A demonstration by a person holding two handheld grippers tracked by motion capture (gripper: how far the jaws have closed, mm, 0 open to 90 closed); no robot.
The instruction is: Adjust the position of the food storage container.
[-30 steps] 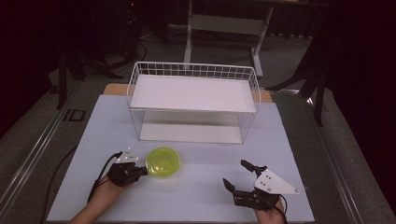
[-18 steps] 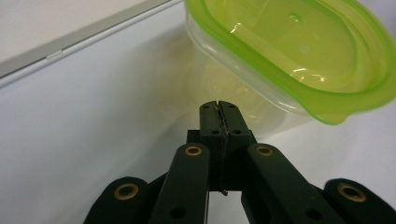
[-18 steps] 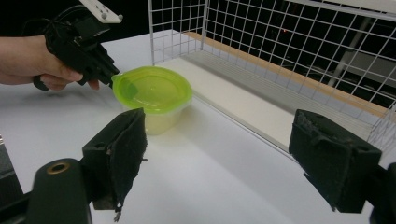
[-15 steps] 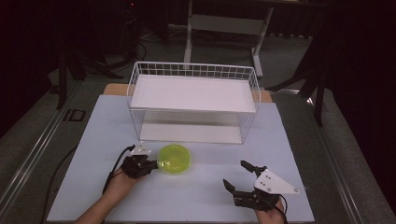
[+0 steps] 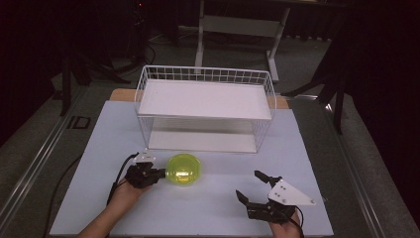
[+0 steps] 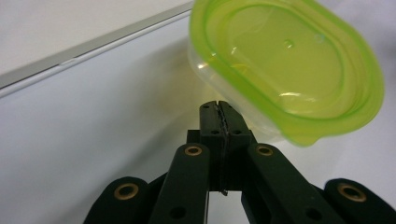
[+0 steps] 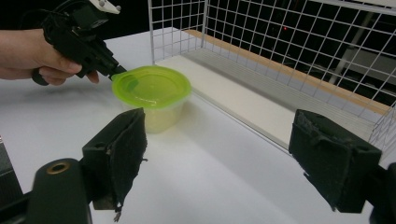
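A clear tub with a lime-green lid (image 5: 183,169) stands on the white table in front of the wire basket. My left gripper (image 5: 161,173) is shut, its tips (image 6: 218,106) pressed against the tub's side just under the lid's rim (image 6: 289,70), with nothing between the jaws. From the right gripper view, the left gripper (image 7: 119,72) touches the far-left edge of the tub (image 7: 152,88). My right gripper (image 5: 248,184) rests near the front right of the table, wide open (image 7: 224,154) and holding nothing, a little way from the tub.
A white wire basket (image 5: 208,69) with a white shelf board across it and a white floor stands at the back middle of the table (image 5: 109,134). Its side mesh (image 7: 280,42) rises just beyond the tub. Dark floor and stand legs surround the table.
The left hand has slid right and toward the basket, pushing the green-lidded tub along in front of its shut tips. The right gripper has stayed where it was.
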